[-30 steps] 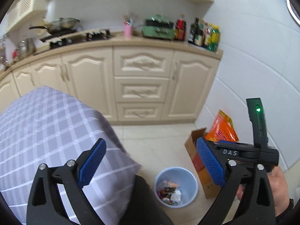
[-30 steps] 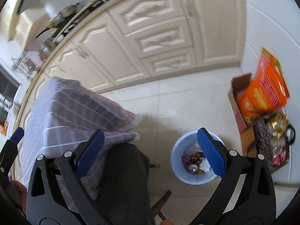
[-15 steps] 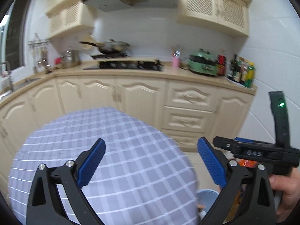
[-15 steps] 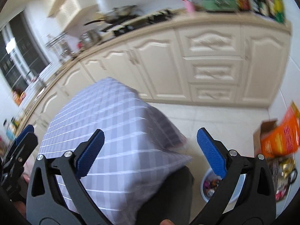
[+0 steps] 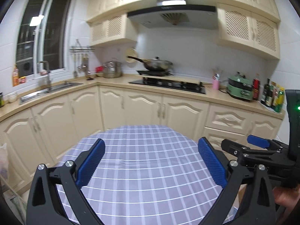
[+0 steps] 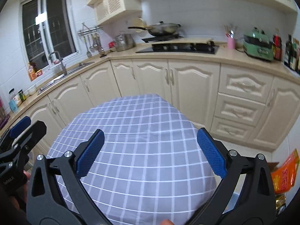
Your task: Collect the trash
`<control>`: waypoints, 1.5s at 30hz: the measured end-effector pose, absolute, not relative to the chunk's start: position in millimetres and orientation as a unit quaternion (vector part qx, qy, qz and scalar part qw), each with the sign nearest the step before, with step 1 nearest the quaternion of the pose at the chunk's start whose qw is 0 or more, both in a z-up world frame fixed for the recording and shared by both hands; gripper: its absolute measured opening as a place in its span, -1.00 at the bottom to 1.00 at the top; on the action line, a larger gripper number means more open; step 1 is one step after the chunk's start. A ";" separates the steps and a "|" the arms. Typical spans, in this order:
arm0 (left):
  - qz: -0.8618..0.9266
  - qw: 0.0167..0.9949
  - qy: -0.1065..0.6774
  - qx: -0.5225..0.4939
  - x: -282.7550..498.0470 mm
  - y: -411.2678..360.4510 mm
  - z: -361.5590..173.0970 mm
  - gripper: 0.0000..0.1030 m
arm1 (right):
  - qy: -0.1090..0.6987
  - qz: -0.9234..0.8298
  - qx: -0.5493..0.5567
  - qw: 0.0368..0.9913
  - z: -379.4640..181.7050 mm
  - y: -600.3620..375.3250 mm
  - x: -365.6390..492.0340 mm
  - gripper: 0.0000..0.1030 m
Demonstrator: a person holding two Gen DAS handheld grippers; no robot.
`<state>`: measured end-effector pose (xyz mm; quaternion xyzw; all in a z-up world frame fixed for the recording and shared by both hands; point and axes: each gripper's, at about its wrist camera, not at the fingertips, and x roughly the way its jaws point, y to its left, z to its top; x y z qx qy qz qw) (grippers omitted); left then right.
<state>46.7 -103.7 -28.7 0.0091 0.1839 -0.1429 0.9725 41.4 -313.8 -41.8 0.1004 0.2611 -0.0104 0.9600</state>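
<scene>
We hold both claws level over a checked tablecloth (image 5: 150, 168) that covers the worktop in a cream-fitted kitchen, and neither claw grips anything.

At far left, a sink (image 5: 50, 89) sits under the window. Next to it the left claw (image 5: 150, 165) stands spread wide, blue pads well apart, with only bare cloth between them. In the right wrist view its dark frame shows at the left edge. Behind, a lidded pot (image 5: 112, 69) and a wok (image 5: 157, 64) stand at the hob (image 5: 166, 84).

Further right, the right claw (image 6: 150, 153) is likewise spread, nothing between its pads. A green cooker (image 6: 259, 46) and bottles (image 6: 288, 50) line the far counter. At the right edge, low down beside the wall, an orange packet (image 6: 285, 174) leans, and just below it a sliver of a blue bin (image 6: 233, 200) peeks out past the claw's frame.

No trash shows on the cloth in either view; the bin, the place for it, is almost wholly hidden beside the worktop at lower right. We judge the step in hand to be a search, or a return to rest, with the worktop seemingly cleared. The next move calls for scanning the room for anything loose; if a piece turns up, one claw must drop over it, close, and carry it right and down to the bin. Whether the orange packet counts as trash, we cannot tell.
</scene>
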 end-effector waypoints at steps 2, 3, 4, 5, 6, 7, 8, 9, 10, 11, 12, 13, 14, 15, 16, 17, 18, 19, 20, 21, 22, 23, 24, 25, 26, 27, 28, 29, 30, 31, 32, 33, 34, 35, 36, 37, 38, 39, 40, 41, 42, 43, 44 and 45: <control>-0.122 0.977 0.176 0.007 43.6 -86.2 -22.7 0.91 | 0.254 -0.005 0.090 0.963 -35.8 -297.9 43.0 0.88; -0.115 0.978 0.174 0.006 42.9 -80.0 -20.5 0.91 | 0.251 0.000 0.086 0.964 -33.5 -290.9 44.1 0.88; -0.107 0.979 0.172 0.003 41.5 -72.4 -18.2 0.91 | 0.249 0.002 0.083 0.965 -32.2 -286.6 45.2 0.88; -0.103 0.980 0.170 0.001 41.8 -67.3 -16.7 0.91 | 0.246 0.003 0.077 0.966 -29.4 -278.3 46.2 0.88; -0.094 0.981 0.167 -0.003 39.5 -57.9 -14.1 0.91 | 0.242 0.004 0.073 0.967 -27.3 -273.1 45.8 0.88; -0.086 0.983 0.163 -0.007 37.4 -49.9 -12.1 0.91 | 0.238 0.007 0.070 0.969 -24.8 -267.1 45.9 0.88; -0.078 0.984 0.158 -0.011 34.3 -42.3 -10.4 0.91 | 0.233 0.008 0.067 0.970 -22.1 -261.4 46.2 0.88; -0.070 0.986 0.150 -0.013 32.2 -36.7 -9.0 0.91 | 0.230 0.009 0.064 0.971 -20.3 -256.8 45.9 0.88; -0.059 0.989 0.135 -0.014 28.0 -30.2 -7.5 0.91 | 0.225 0.010 0.061 0.972 -17.7 -251.3 45.9 0.88; -0.052 0.991 0.126 -0.011 25.9 -27.2 -6.6 0.91 | 0.220 0.011 0.059 0.974 -15.1 -246.5 45.6 0.88; -0.036 0.993 0.110 -0.003 21.6 -22.5 -5.6 0.91 | 0.216 0.012 0.057 0.975 -13.2 -243.3 44.9 0.88; -0.030 0.994 0.106 0.002 21.1 -20.9 -4.4 0.91 | 0.213 0.013 0.056 0.975 -11.0 -240.2 45.3 0.88; -0.025 0.994 0.102 0.006 20.2 -18.2 -4.0 0.91 | 0.211 0.013 0.054 0.976 -9.5 -237.1 45.7 0.88; -0.021 0.995 0.101 0.006 18.9 -13.8 -3.6 0.91 | 0.208 0.015 0.052 0.977 -7.3 -233.1 46.2 0.88; -0.019 0.995 0.101 0.003 18.8 -10.7 -3.0 0.91 | 0.205 0.018 0.051 0.977 -5.8 -230.2 46.4 0.88; -0.019 0.995 0.102 -0.002 18.1 -5.7 -2.4 0.91 | 0.202 0.020 0.050 0.978 -4.0 -227.0 46.6 0.88; -0.018 0.994 0.103 -0.005 18.4 -2.9 -1.7 0.91 | 0.199 0.021 0.048 0.979 -2.6 -224.4 46.4 0.88; -0.018 0.994 0.104 -0.009 18.1 0.2 -1.1 0.91 | 0.197 0.023 0.047 0.979 -1.5 -221.9 45.9 0.88; -0.017 0.994 0.103 -0.013 16.2 3.3 -0.8 0.91 | 0.194 0.024 0.047 0.980 -0.1 -219.6 45.8 0.88; -0.015 0.995 0.102 -0.017 14.7 7.1 0.3 0.91 | 0.192 0.025 0.047 0.980 1.0 -217.9 45.6 0.88; -0.014 0.995 0.101 -0.019 14.4 9.0 0.7 0.91 | 0.190 0.026 0.046 0.980 1.9 -216.6 44.8 0.88; -0.014 0.995 0.101 -0.021 14.8 10.6 1.4 0.91 | 0.188 0.027 0.045 0.981 2.7 -215.3 44.7 0.88; -0.015 0.994 0.102 -0.021 14.7 11.4 1.4 0.91 | 0.188 0.028 0.044 0.981 3.3 -214.5 44.4 0.88; -0.015 0.994 0.105 -0.021 14.8 12.2 1.5 0.91 | 0.187 0.029 0.044 0.981 3.9 -213.6 44.3 0.88; -0.017 0.994 0.108 -0.021 15.7 12.4 1.6 0.91 | 0.186 0.029 0.044 0.981 4.2 -212.9 44.0 0.88; -0.020 0.993 0.110 -0.021 15.5 12.0 2.2 0.91 | 0.185 0.028 0.044 0.981 4.3 -212.8 44.0 0.88; -0.022 0.993 0.113 -0.019 15.7 11.5 2.4 0.91 | 0.185 0.028 0.044 0.981 4.7 -212.7 43.9 0.88; -0.024 0.993 0.114 -0.018 15.4 10.5 2.4 0.91 | 0.184 0.029 0.046 0.981 5.2 -213.3 44.1 0.88; -0.025 0.993 0.114 -0.016 16.0 9.5 3.0 0.91 | 0.183 0.029 0.046 0.982 5.4 -213.5 43.6 0.88; -0.027 0.993 0.115 -0.015 16.4 8.0 3.7 0.91 | 0.182 0.028 0.047 0.982 5.9 -214.0 43.0 0.88; -0.030 0.993 0.114 -0.015 16.3 7.2 4.4 0.91 | 0.181 0.027 0.047 0.982 6.4 -214.7 42.5 0.88; -0.032 0.993 0.115 -0.017 15.9 6.7 4.8 0.91 | 0.180 0.026 0.048 0.982 6.3 -215.1 41.2 0.88; -0.035 0.993 0.115 -0.020 15.1 6.8 4.9 0.91 | 0.180 0.027 0.050 0.982 6.6 -216.2 41.2 0.88; -0.036 0.992 0.115 -0.022 13.4 7.5 4.3 0.91 | 0.180 0.026 0.051 0.982 6.8 -217.0 41.4 0.88; -0.037 0.992 0.114 -0.026 13.1 8.0 4.6 0.91 | 0.180 0.025 0.051 0.982 6.7 -217.3 41.8 0.88; -0.040 0.992 0.113 -0.028 12.8 8.0 4.8 0.91 | 0.180 0.024 0.051 0.982 6.5 -217.9 41.9 0.88; -0.042 0.992 0.113 -0.031 12.4 8.0 5.0 0.91 | 0.179 0.025 0.053 0.982 6.1 -218.7 41.6 0.88; -0.043 0.992 0.112 -0.033 13.2 7.5 5.5 0.91 | 0.178 0.024 0.054 0.982 5.6 -219.5 40.5 0.88; -0.043 0.992 0.112 -0.034 13.6 6.8 6.0 0.91 | 0.178 0.023 0.053 0.982 5.3 -220.0 40.3 0.88; -0.044 0.992 0.111 -0.034 13.5 6.6 6.3 0.91 | 0.178 0.023 0.054 0.982 4.9 -220.6 40.4 0.88; -0.043 0.992 0.111 -0.035 13.5 5.8 6.6 0.91 | 0.178 0.023 0.055 0.982 4.6 -221.0 40.2 0.88; -0.042 0.992 0.111 -0.035 14.1 5.6 7.1 0.91 | 0.178 0.024 0.056 0.982 4.3 -221.2 40.2 0.88; -0.041 0.992 0.111 -0.035 14.4 4.9 7.5 0.91 | 0.178 0.023 0.056 0.982 4.2 -221.4 40.0 0.88; -0.037 0.993 0.110 -0.032 14.5 3.5 7.5 0.91 | 0.178 0.024 0.056 0.982 3.7 -221.4 39.1 0.88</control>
